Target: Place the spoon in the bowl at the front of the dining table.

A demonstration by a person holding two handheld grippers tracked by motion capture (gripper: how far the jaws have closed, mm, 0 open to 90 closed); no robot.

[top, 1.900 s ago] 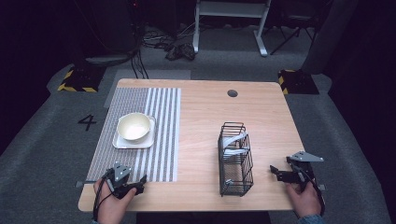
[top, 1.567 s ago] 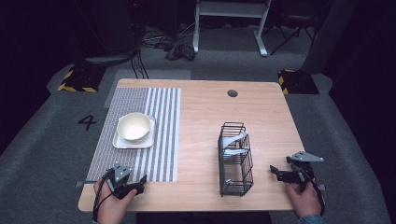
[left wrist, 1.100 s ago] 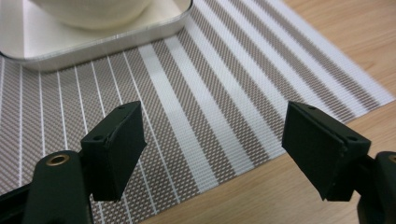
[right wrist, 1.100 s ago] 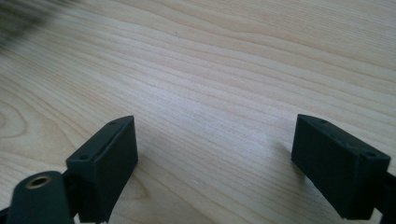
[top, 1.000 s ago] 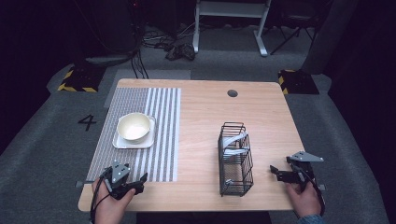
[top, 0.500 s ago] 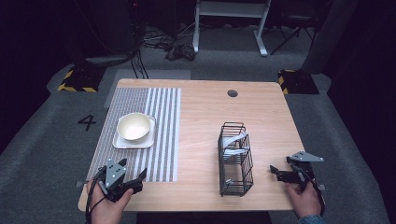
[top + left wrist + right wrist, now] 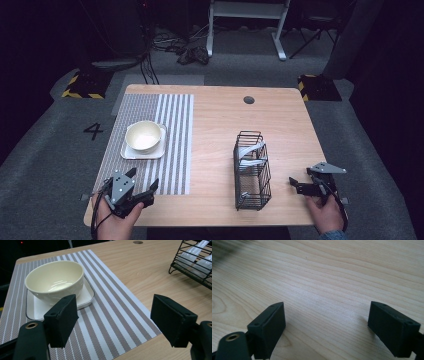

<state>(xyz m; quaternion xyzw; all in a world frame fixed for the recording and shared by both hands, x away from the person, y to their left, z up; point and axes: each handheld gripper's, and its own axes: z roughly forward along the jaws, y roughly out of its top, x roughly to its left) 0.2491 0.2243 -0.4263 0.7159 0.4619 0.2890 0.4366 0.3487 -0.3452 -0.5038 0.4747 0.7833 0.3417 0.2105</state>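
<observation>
Here the cream bowl (image 7: 55, 280) is sitting on a white square plate (image 7: 86, 295), and both are resting on the striped placemat (image 7: 172, 145) at the table's left half, just ahead of the left gripper (image 7: 139, 189). That gripper is hovering low over the mat's near edge with its 2 jaws spread wide and holding nothing; in the left gripper view the bowl is lying slightly left of the gap between them. To do the reach well, I would judge the hand should be swinging a little leftward so the bowl's near wall is centring in the gap, then easing forward with 1 jaw going inside the rim and 1 outside, keeping clear of the plate's raised lip so the plate is not being dragged along.

The right gripper (image 7: 300, 186) is resting near the table's (image 7: 280, 115) right front corner, its jaws likewise spread and empty over bare wood. Between the 2 hands a black wire rack (image 7: 251, 170) is standing with white utensils (image 7: 197, 258) inside; it is well apart from the bowl and is not blocking the left hand's path.
</observation>
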